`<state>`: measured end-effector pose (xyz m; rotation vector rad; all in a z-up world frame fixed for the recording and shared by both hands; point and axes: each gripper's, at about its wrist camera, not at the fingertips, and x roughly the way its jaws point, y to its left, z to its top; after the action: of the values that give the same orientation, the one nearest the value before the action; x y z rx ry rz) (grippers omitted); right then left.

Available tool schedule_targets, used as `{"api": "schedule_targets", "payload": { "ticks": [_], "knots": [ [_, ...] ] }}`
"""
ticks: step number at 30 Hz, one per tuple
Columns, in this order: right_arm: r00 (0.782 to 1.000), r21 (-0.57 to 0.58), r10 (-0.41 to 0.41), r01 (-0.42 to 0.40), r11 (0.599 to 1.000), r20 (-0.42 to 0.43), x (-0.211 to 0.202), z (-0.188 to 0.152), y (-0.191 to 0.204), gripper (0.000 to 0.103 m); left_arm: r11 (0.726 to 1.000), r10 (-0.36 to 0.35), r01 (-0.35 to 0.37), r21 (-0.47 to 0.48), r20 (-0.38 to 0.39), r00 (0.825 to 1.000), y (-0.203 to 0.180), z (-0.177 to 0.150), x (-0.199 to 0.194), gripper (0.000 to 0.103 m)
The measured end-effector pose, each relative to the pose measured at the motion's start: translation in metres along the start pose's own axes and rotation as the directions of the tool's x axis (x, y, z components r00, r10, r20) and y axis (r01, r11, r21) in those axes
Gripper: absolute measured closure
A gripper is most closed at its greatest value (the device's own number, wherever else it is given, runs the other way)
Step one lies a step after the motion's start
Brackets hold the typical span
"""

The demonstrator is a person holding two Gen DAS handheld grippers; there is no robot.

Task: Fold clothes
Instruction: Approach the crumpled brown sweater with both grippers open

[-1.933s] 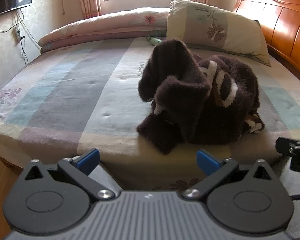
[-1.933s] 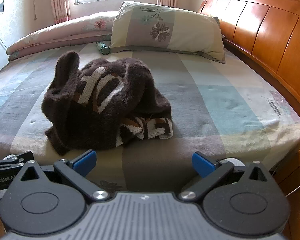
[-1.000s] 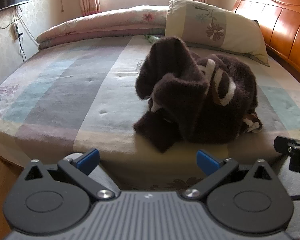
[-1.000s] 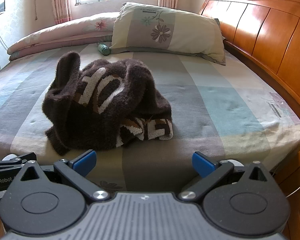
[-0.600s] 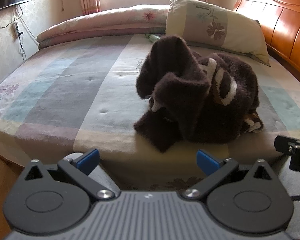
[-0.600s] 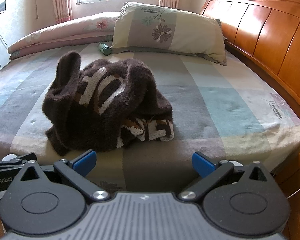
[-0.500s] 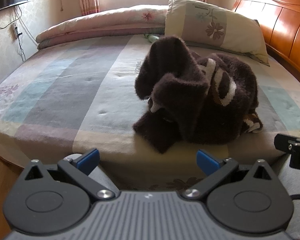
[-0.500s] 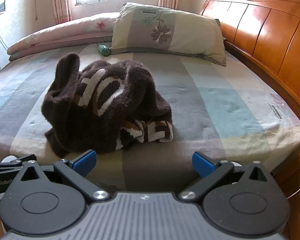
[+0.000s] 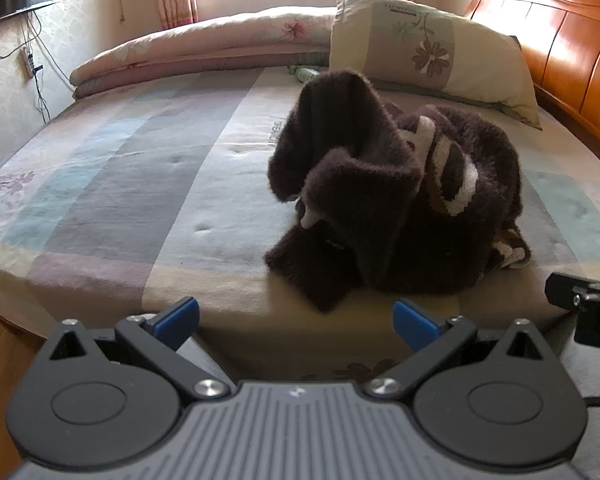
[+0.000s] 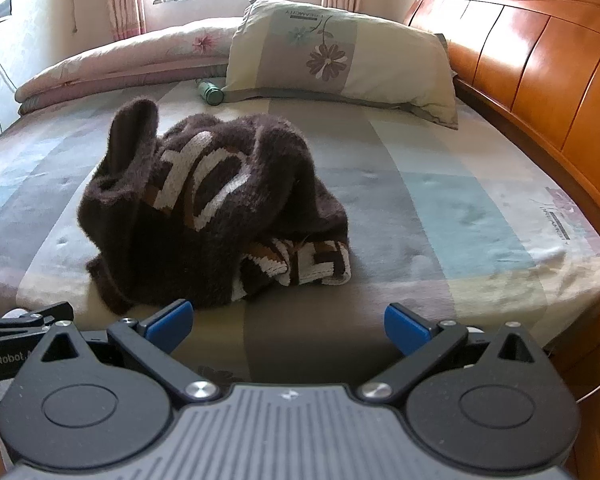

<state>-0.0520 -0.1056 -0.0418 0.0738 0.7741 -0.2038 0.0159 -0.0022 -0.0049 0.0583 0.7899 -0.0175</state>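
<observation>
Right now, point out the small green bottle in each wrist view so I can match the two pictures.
Left wrist view: the green bottle is upper centre, mostly hidden behind the brown sweater, left of the pillow.
Right wrist view: the green bottle lies in full sight, upper centre-left, at the pillow's lower left corner.
Shared landmark: the flowered pillow.
</observation>
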Motion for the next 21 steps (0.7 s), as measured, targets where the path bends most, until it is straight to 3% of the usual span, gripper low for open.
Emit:
{"api": "schedule_targets", "payload": {
  "ticks": [21],
  "knots": [
    [0.997, -0.042, -0.001, -0.002, 0.999, -0.079, 0.045, 0.014, 0.01, 0.0, 1.0, 0.012, -0.012, 0.022, -0.02, 1.0, -0.002, 0.022, 0.036, 0.001]
  ]
}}
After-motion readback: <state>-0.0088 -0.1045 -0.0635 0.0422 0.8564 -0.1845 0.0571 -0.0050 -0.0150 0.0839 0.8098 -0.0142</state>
